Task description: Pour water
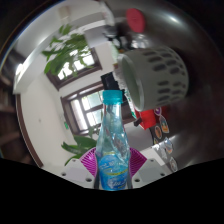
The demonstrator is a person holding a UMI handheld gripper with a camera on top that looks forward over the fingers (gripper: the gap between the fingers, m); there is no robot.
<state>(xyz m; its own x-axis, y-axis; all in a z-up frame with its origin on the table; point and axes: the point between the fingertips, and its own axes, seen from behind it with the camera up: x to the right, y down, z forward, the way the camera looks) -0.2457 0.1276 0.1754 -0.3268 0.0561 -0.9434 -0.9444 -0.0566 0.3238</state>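
My jaws (115, 166) are closed on a clear plastic water bottle (113, 140), one purple pad (90, 160) pressed against each side of its lower body, so the bottle is held between them with no gap that I can see. The bottle has a turquoise cap (113, 97) and a blue printed label (114, 170) low on its body (the print is too small for me to read). It stands roughly in line with the jaws, cap pointing away from me, and the whole view is tilted.

Beyond the bottle, up and to its right, is a large pale container with dark oval cut-outs in its wall (158, 72), something like a perforated basket or bin; its open rim faces the bottle's cap and sits near it, though I cannot tell whether they touch. Just below that container, right of the bottle's shoulder, is a small red object (148, 119) that I cannot identify.

Behind the bottle is a dark-framed window (85, 103) with bright daylight in it. Green plant leaves (66, 50) hang above and left of the bottle, and more leaves (75, 148) show beside its lower left.
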